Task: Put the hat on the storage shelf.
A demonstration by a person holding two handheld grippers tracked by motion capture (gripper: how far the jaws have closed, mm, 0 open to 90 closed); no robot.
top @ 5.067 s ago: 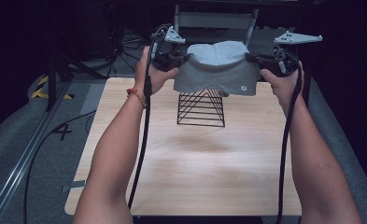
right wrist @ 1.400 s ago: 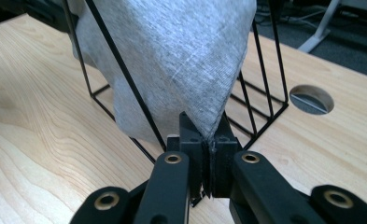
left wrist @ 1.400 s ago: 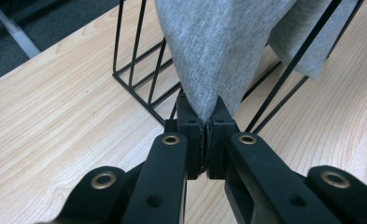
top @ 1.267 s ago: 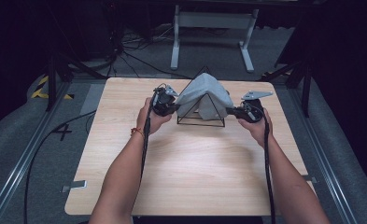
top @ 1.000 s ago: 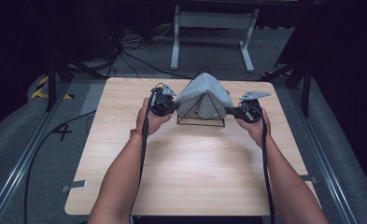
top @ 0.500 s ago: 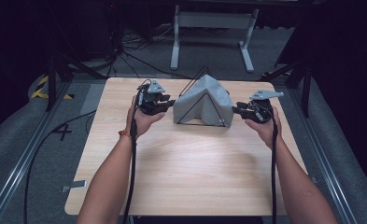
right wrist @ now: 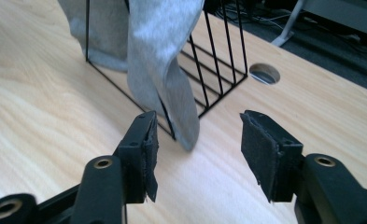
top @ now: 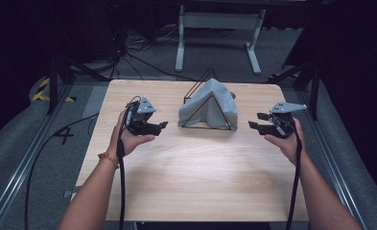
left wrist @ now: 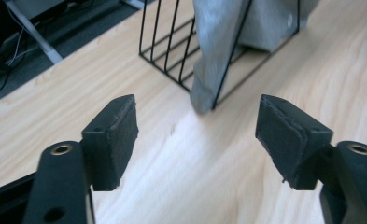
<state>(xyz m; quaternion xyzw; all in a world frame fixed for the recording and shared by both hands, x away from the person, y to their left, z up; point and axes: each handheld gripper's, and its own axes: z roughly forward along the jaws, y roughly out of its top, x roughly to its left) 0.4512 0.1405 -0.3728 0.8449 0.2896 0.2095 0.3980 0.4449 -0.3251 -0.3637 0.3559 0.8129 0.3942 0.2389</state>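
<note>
Grey soft cloth (top: 209,103) drapes over a black wire rack (top: 201,82) of triangular shape, on the pale woodgrain table (top: 191,177). Left gripper (top: 158,127) and right gripper (top: 254,122) flank the rack, apart from it; both sets of jaws, just opening, gape with nothing between.

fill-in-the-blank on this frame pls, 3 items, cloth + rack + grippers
1. The grey cloth is draped over a black wire ____.
2. The left gripper and the right gripper, jaws just opening, hold ____.
3. The rack stands on a wooden ____.

Missing words: rack; nothing; table
</note>
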